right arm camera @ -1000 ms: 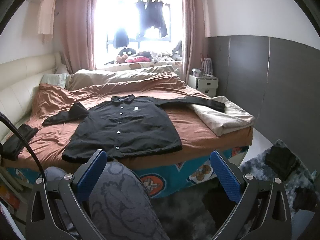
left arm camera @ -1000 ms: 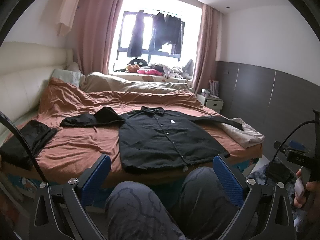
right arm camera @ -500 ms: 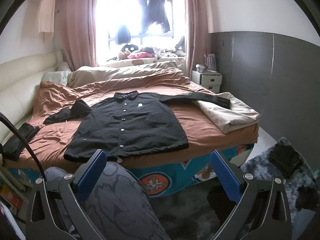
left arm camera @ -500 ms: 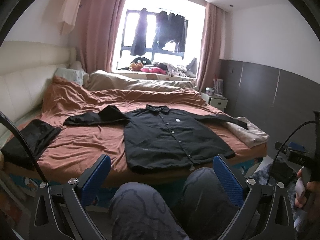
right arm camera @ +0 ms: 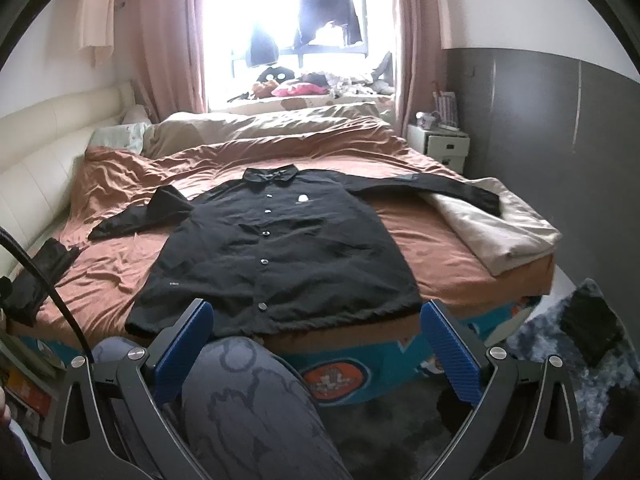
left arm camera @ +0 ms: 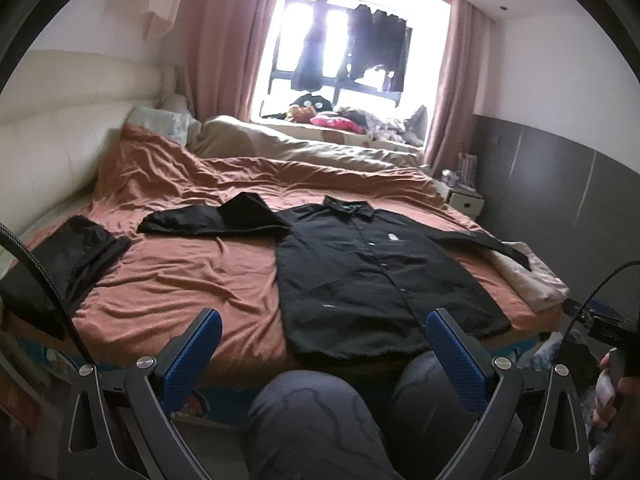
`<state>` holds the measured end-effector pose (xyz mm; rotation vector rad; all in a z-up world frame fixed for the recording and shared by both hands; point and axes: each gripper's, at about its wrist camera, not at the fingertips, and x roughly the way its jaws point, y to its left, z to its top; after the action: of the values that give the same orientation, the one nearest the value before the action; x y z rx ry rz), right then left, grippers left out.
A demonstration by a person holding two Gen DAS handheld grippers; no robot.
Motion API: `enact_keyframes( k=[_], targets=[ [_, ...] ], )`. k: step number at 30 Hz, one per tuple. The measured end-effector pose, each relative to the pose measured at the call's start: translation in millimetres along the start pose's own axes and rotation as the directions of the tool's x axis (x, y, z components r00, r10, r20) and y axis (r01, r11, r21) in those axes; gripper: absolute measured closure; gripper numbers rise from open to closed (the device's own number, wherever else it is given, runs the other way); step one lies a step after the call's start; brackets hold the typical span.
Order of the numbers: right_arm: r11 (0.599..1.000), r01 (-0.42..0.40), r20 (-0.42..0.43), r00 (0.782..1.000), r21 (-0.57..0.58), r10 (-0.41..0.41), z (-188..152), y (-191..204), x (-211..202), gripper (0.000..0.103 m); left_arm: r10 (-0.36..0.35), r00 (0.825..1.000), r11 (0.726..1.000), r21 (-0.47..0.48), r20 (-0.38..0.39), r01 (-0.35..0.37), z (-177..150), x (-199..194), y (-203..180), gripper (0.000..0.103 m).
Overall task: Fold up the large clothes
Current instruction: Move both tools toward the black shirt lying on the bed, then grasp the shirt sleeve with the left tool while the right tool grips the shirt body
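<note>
Here's the setup: a black button-up shirt lies face up on the bed, collar toward the window, hem running along the near edge right in front of the person's knees. That placement looks sensible, since the hem is the nearest thing to grab and the whole front is spread flat, buttons done up, ready for a fold.

The left tongs hang well short of the bed, blue pads wide apart, nothing between them. Same story for the right tongs: spread wide, empty, held low above the knees. Neither touches cloth. Holding both back like this gives each camera the full garment, which I'd say is the point: sizing up before committing.

Look at the sleeves. The one on the shirt's right-hand side in the picture stretches straight out and its cuff drapes onto a beige blanket at the bed corner. The other sleeve is already doubled over near the shoulder, untidy, so it likely needs straightening first.

Off to the far left sits another dark garment, well apart from the shirt, apparently folded, so possibly one already dealt with.

My read: folding has not begun on this shirt. The reach for a sleeve or hem corner comes next, one tong per side.
</note>
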<state>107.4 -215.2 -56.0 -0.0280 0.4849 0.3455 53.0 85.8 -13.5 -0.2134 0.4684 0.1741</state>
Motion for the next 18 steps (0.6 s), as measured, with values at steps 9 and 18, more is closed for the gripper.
enact_keyframes(
  k=[9,18],
  targets=[
    [0.996,-0.083,-0.015,0.996,0.014,0.083,36,12,58,0.000,0.083,0.995,0.996,-0.038,-0.058,-0.085,34,61,43,0.001],
    [0.986,-0.166,-0.054,0.984,0.033,0.167,66,33,132,0.000,0.168,0.979,0.980,-0.092,-0.113,-0.179,59,114,106,0.003]
  ],
)
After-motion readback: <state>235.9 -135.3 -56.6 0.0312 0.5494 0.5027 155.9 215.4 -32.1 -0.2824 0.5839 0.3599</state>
